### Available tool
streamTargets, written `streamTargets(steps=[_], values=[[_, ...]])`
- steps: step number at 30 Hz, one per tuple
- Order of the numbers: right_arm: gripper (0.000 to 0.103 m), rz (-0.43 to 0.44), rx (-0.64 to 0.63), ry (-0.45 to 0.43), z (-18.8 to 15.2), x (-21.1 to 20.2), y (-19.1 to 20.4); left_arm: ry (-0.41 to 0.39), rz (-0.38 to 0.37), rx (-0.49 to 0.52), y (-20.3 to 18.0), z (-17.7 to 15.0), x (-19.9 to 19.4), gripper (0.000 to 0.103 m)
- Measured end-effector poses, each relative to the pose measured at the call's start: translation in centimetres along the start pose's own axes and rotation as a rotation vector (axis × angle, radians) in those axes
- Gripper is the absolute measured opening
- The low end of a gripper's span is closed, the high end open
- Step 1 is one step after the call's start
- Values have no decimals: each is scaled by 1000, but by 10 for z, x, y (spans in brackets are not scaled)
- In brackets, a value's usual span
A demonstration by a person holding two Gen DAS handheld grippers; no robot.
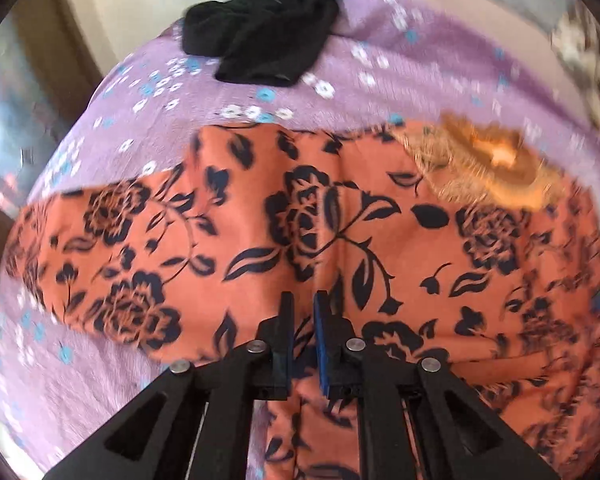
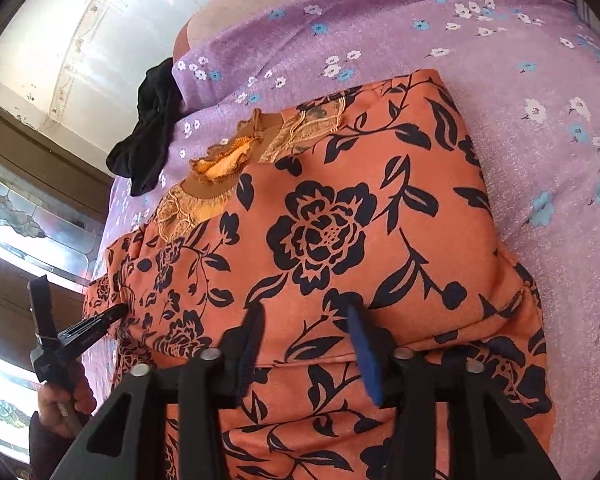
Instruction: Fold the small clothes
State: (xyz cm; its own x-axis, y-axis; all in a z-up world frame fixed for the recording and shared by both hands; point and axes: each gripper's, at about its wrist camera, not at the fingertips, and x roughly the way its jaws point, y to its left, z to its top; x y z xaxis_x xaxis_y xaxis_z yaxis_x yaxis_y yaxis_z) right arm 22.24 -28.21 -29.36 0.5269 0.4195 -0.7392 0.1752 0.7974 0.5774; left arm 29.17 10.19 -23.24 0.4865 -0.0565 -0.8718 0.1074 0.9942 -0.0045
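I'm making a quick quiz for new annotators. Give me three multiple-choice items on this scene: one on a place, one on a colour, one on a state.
1. Where does the black garment lie?
A. On the purple bedsheet, beyond the dress
B. On top of the dress
C. In a hand-held gripper

2. What colour is the floral dress?
A. Green with white
B. Orange with dark flowers
C. Plain yellow

3. How do the right hand-held gripper jaws stand?
A. Shut on the black garment
B. Out of view
C. Open over the dress

Answers: 1 A, it sits apart on the sheet; 2 B, both views show the print; 3 C, a wide gap shows between the fingers.
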Motion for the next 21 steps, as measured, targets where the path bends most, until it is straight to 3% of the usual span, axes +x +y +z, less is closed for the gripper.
streamTargets(steps=[1,3,5,9,12,14,21], values=[[58,-6,-7,-5,0,0,1,-29,-20,-50,15,-5,-11,40],[58,-6,-19,-5,-1,-2,4,-98,3,-146,53,-14,-35,72],[59,16,-9,-9,-3,-3,4,-137,57,-244,95,-20,-53,74],[60,80,8,-16,-7,-3,6,-114,97,-489,180,-27,-64,74],[65,66,-9,-4,-10,5,11,-122,117,-685,230,-30,-62,74],[65,58,-26,-18,-12,8,14,-142,111,-773,253,-27,-54,74],[65,69,-33,-35,-8,14,12,-72,31,-949,284,-15,17,71]])
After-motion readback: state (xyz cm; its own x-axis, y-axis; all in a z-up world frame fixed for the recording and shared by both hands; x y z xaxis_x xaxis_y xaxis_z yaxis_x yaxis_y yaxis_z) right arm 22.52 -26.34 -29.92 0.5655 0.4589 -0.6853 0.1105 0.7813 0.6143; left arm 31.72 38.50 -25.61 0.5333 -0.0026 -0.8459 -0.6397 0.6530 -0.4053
